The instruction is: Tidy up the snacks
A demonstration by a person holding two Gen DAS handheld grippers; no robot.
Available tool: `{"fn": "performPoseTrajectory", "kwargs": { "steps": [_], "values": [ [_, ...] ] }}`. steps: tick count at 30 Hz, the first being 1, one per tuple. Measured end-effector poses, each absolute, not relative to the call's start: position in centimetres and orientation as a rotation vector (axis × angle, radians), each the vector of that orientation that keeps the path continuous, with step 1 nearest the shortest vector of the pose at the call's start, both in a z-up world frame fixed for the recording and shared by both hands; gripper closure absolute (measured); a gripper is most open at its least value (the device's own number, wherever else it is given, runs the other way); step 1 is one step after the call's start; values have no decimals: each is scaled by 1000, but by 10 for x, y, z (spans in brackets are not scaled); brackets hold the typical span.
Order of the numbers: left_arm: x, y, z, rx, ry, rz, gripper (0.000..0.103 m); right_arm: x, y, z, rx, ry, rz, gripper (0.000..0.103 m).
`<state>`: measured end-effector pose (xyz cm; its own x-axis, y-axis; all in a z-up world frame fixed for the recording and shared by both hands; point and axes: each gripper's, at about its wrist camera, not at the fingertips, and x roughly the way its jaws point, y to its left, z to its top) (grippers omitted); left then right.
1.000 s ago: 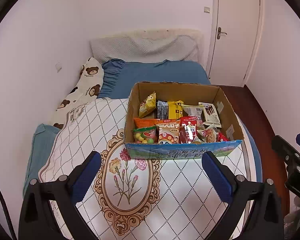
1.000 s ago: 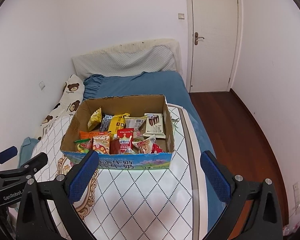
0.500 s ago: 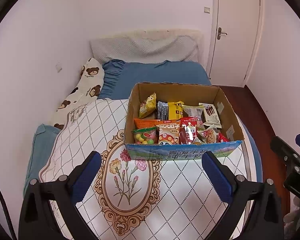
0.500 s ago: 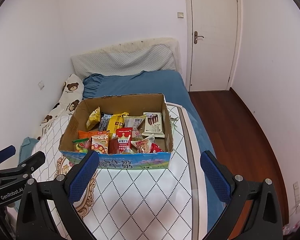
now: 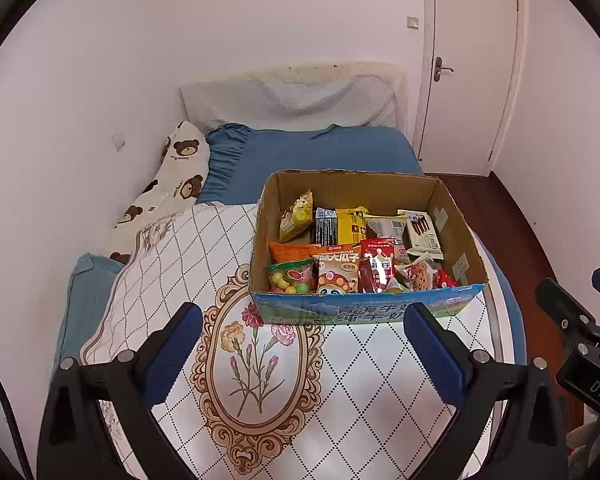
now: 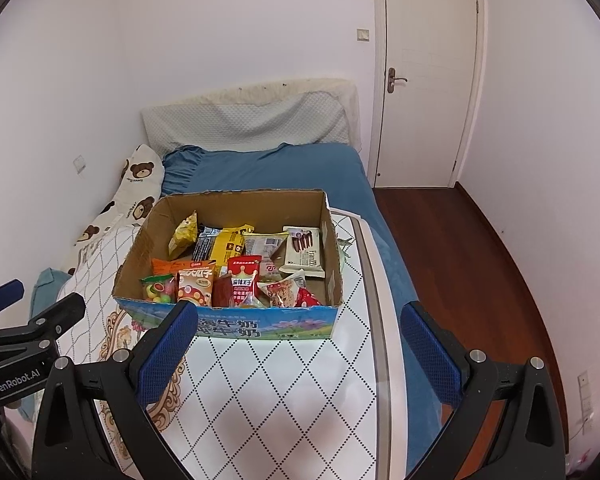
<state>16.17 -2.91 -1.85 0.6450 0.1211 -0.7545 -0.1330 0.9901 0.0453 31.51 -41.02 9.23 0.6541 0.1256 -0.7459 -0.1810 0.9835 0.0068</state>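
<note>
Overhead, both grippers hang wide and empty above a quilted bed

Nearest, left gripper (image 5: pixel 302 354) and right gripper (image 6: pixel 300 344) over the diamond-patterned quilt (image 5: pixel 352 392); beyond, snack box (image 6: pixel 228 322) full of packets near the quilt's far edge; then blue sheet (image 6: pixel 276 170), bear pillow (image 5: pixel 180 176), white door (image 6: pixel 428 76)

brightness: even, soft indoor light in both views; white walls (image 5: pixel 100 80) carry a faint pink cast.
source: cannot tell; no lamp or window shows.
shadows: faint, a soft one under the cardboard box (image 6: pixel 236 326) front edge.
glare: small highlights on the shiny snack packets (image 5: pixel 376 268) and a pale sheen on the quilted cover (image 6: pixel 300 420).
distortion: strong fisheye curve; door (image 6: pixel 428 80) frame bows, black vignette at corners.
focus: centre sharp, printed lettering readable; close blue finger pads (image 5: pixel 172 352) slightly soft.
</note>
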Motion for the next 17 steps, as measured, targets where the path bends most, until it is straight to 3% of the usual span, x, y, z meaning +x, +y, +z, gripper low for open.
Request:
{"fn": "performPoseTrajectory", "kwargs": {
  "steps": [17],
  "values": [
    [161,-31,-20,-17,841,149,0,316,-408,94,-78,840,182,0]
  ]
}}
